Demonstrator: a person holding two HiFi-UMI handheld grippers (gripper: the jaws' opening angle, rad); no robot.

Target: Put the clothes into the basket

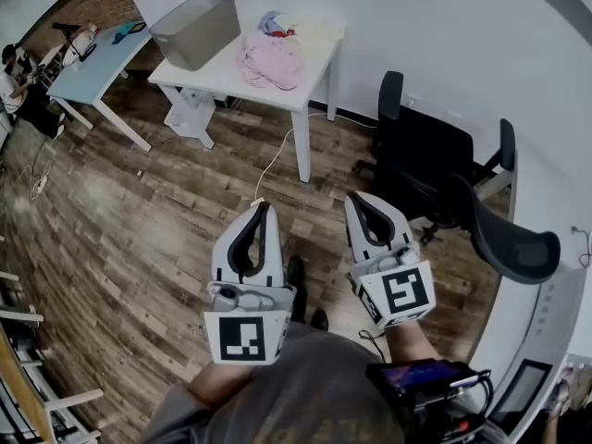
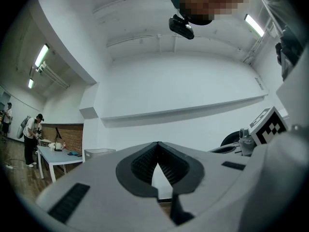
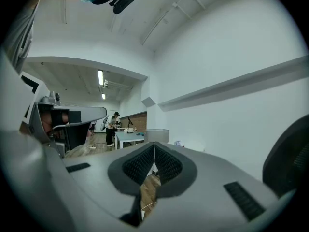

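Pink clothes point(image 1: 271, 61) lie heaped on the white table point(image 1: 199, 80), toward its right half. A smaller bluish-white garment point(image 1: 276, 23) lies at the pile's 12 o'clock, touching it. The grey basket point(image 1: 196, 30) stands upright on the same table at the pile's 10 o'clock, just beside it, and nothing shows inside it from the head view.

Both grippers are held well short of the table, over the wood floor point(image 1: 139, 211), with the table at their 12 o'clock. Left gripper point(image 1: 265, 208): fingertips together, nothing between them. In its own view the left gripper's tips meet, and the basket's rim point(image 2: 99, 152) shows at 9 o'clock of the jaws. Right gripper point(image 1: 357, 198): jaws closed tip to tip and empty. Its own view shows the same, with the basket point(image 3: 157, 135) straight past the tips at 12 o'clock. The two grippers sit side by side, apart, both pointing at the table.

A white cable point(image 1: 269, 168) runs down from the table to the floor. A black office chair point(image 1: 435, 169) stands at 2 o'clock of the right gripper. A light blue table point(image 1: 92, 63) sits at 9 o'clock of the basket, with a person point(image 1: 14, 74) beyond it.
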